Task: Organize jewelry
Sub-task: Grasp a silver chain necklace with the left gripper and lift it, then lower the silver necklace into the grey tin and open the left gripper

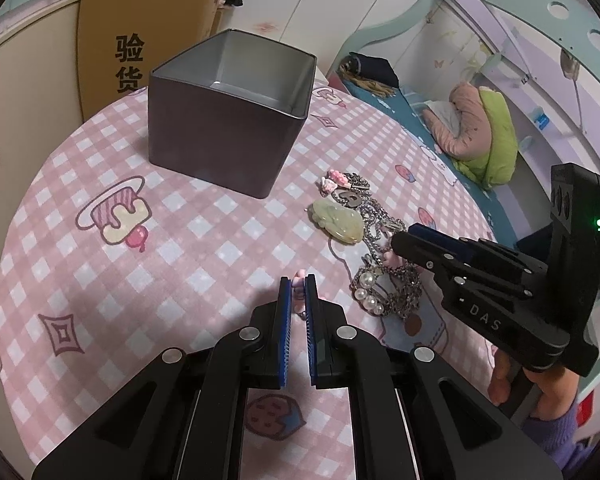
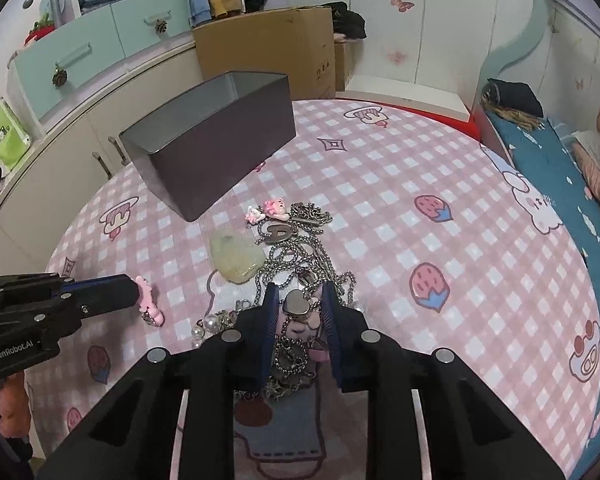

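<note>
Left gripper [image 1: 296, 286] pinches a pink charm [image 2: 150, 300]; right gripper [image 2: 300, 300] nearly closed around the chains [image 2: 296, 256], grip unclear. Next: lift to tin [image 1: 228, 120].

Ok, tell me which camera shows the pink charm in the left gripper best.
The right wrist view: there the pink charm shows side-on, sticking out past the left gripper over the checked cloth. In the left wrist view only a sliver of the charm peeks between the nearly shut blue pads, so its shape is mostly hidden.
</note>
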Demonstrator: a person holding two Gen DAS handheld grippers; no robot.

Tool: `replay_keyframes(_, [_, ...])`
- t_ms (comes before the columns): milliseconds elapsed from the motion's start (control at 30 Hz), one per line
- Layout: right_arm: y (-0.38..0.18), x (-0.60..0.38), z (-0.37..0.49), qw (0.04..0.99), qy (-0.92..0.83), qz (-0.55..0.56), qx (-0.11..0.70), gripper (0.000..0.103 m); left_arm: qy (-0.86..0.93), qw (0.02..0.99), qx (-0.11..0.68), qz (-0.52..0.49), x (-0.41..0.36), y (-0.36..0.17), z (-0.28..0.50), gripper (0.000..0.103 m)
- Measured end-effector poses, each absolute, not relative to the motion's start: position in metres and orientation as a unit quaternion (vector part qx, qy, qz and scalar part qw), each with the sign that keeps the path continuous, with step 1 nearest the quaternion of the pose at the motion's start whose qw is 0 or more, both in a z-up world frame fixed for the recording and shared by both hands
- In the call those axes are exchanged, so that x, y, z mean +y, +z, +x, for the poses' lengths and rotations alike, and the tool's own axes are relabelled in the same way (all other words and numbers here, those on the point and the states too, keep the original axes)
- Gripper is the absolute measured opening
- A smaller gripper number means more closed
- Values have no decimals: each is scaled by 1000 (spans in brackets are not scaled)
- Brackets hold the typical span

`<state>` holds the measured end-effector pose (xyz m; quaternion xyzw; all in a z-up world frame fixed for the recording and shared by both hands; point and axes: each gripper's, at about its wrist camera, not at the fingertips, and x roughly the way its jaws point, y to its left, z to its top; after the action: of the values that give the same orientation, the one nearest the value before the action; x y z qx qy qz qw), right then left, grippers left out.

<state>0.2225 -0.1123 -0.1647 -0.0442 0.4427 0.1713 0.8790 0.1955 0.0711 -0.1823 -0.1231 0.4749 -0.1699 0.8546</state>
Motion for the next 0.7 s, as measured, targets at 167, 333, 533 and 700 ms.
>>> replay_keyframes(167, [-166,-110,223,883,176,-48,433,16,-174,851,477,-133,73,-184,202,7])
replay_keyframes(333, [-157,-119,220,885,186,-17,427,15,-187,851,470,-140,74,-175,204,7])
replay_keyframes(533, [-121,-130,212,893,209,17,399,15,-219,858,443,-144,68,-145,202,7])
replay_keyframes(700, [-85,-134,208,901,221,29,371,15,-238,865,419,-143,63,-114,204,7])
